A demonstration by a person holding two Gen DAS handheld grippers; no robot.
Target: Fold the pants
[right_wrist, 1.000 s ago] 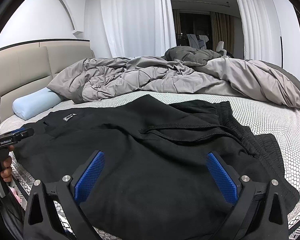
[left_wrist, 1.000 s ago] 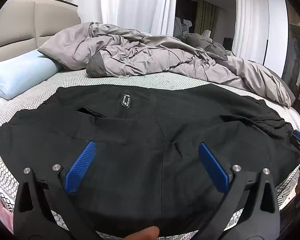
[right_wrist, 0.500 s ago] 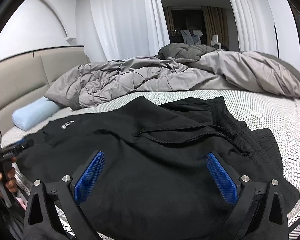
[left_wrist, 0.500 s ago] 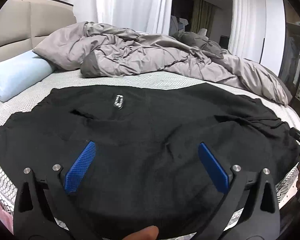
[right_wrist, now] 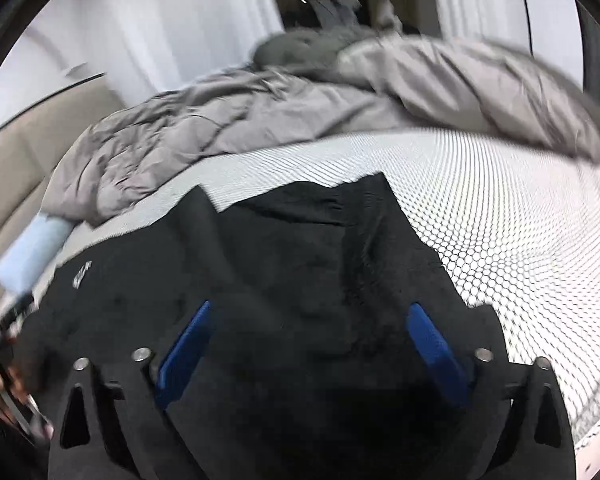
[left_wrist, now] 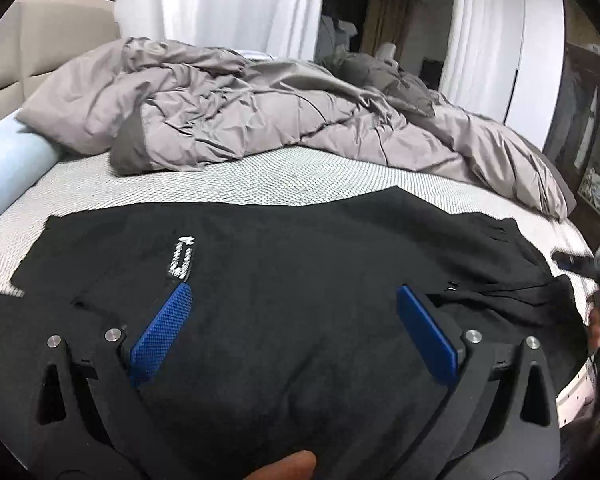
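Both cameras have swung and lifted over the black pants [left_wrist: 300, 280] spread on the bed [left_wrist: 260, 176], left gripper [left_wrist: 294, 334] spread wide, right gripper [right_wrist: 312, 344] closing on nothing; soft, limp, best pinched at an edge.

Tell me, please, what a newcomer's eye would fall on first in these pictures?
The black pants spread across the near part of the bed fill most of both views. Behind them lies a rumpled grey duvet, with a pale blue pillow at the left edge.
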